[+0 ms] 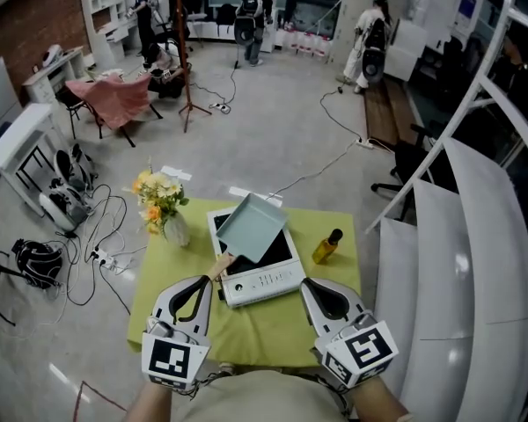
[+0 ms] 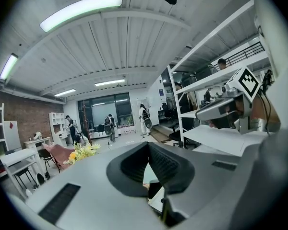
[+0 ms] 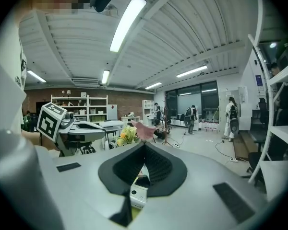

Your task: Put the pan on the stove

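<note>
A square pale-blue pan (image 1: 251, 227) lies at an angle on the black top of the white stove (image 1: 264, 281). Its wooden handle (image 1: 222, 265) points toward the stove's near left corner. My left gripper (image 1: 204, 281) sits just behind the handle's end with its jaws shut and nothing between them. In the left gripper view the left gripper (image 2: 148, 145) shows its jaws meeting. My right gripper (image 1: 310, 286) rests by the stove's near right corner, also shut and empty. In the right gripper view a corner of the stove (image 3: 138, 195) shows below the right gripper (image 3: 144, 146).
The stove stands on a small table with a green cloth (image 1: 273, 332). A vase of yellow flowers (image 1: 161, 202) is at the table's far left, and a yellow bottle (image 1: 326, 247) is right of the stove. White shelving (image 1: 458, 236) runs along the right. Cables lie on the floor.
</note>
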`<state>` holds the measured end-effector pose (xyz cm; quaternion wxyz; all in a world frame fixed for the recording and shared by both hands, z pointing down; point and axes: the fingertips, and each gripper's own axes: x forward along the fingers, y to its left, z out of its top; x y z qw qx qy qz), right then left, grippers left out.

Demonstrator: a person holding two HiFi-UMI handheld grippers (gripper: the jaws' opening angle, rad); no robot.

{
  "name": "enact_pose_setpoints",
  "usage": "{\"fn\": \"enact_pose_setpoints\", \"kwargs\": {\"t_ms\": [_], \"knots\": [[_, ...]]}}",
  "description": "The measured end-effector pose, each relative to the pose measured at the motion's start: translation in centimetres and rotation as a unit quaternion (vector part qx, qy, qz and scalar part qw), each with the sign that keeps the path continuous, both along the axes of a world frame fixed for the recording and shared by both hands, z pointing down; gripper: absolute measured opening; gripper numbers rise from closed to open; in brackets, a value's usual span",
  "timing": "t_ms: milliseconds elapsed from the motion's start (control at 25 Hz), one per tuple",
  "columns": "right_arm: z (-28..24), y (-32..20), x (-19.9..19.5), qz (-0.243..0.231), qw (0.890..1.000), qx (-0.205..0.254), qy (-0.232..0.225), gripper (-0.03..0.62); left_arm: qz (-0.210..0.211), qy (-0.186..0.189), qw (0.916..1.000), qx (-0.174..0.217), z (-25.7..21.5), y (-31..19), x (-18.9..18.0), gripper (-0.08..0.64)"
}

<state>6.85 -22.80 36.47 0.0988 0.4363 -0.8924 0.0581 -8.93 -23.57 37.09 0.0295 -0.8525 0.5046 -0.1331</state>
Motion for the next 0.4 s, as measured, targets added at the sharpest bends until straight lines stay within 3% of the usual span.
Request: {"fn": "enact_pose_setpoints", "kwargs": {"t_ms": [400], "knots": [[1.4,0.2,1.0,0.010,1.000,-0.027,0.007,0.006,0.006,-0.010,0.9999,0.007,-0.9,-0.2,1.0,0.006]]}}
